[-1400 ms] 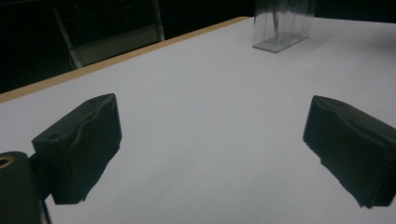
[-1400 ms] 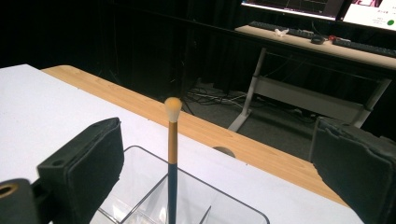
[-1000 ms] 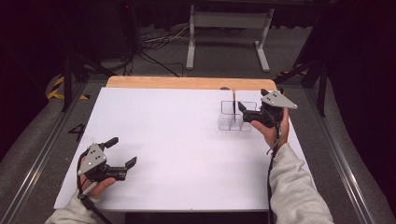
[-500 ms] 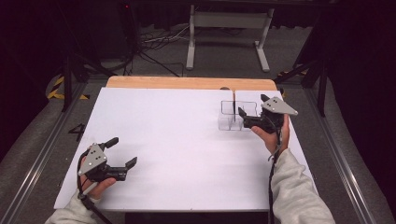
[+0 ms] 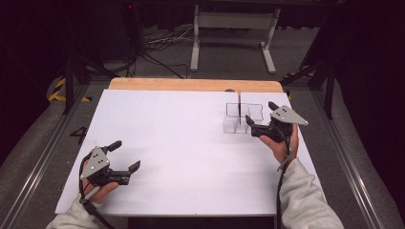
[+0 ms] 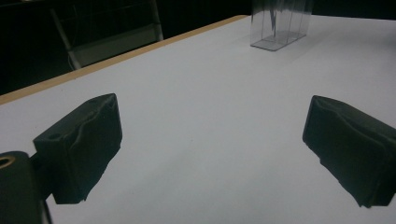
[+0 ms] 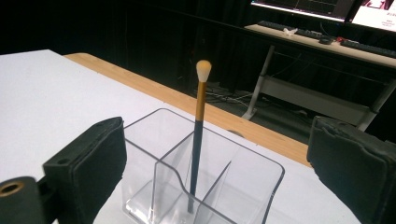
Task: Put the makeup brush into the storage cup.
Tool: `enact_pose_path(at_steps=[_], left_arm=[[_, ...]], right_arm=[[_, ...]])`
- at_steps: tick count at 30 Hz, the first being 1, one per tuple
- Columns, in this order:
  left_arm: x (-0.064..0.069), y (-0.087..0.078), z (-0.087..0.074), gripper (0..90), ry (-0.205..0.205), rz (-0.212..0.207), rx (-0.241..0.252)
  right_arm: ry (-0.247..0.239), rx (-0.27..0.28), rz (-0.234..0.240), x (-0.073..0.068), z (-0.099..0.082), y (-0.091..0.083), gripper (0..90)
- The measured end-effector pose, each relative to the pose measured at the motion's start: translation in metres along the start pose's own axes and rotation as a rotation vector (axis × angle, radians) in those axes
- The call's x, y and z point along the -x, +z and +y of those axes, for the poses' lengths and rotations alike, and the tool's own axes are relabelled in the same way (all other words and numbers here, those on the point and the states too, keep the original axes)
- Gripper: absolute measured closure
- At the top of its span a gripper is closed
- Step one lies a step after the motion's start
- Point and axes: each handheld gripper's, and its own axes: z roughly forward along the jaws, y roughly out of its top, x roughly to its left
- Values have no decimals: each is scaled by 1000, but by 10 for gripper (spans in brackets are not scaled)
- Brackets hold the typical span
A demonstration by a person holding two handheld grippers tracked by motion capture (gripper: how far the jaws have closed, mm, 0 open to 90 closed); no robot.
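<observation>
my right claw [image 5: 258, 118] hung just beside the clear organiser [image 5: 243, 118] at the far right of the white table [image 5: 191, 143], its jaws spread wide and gripping nothing; from the right gripper view the same claw [image 7: 215, 172] framed the organiser [image 7: 205, 186] between its two black pads, one pad low on the left and one on the right, neither touching the plastic as far as i could tell; the organiser was split by clear walls into compartments; a makeup brush [image 7: 198, 135] stood in it nearly upright, leaning a little, its dark handle down in a middle compartment, its gold ferrule and pale tip above the rim; in the high view the brush [image 5: 239, 102] showed as a thin dark stick rising from the far side of the organiser; my left claw [image 5: 122, 157] rested in my hand near the front left corner of the table, well apart from the organiser, jaws open and empty; in the left gripper view that claw [image 6: 210, 154] looked over bare white surface, with the organiser [image 6: 279, 23] far off at the top.
</observation>
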Motion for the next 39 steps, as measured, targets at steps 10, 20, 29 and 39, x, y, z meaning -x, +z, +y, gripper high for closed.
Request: enact_pose_path(at_steps=[10,20,29,39], left_arm=[[0,-1,0,55,-1,1,3],[1,-1,0,55,-1,0,4],[1,0,1,56,7,-4,-3],[2,0,1,56,10,-4,-3]], right_arm=[[-8,4,6,0,-2,-12,53],[-29,0,-3,0,-6,-24,54],[-48,-9,12,-4,-8,-33,55],[-82,-12,27,-11,-10,-40,55]])
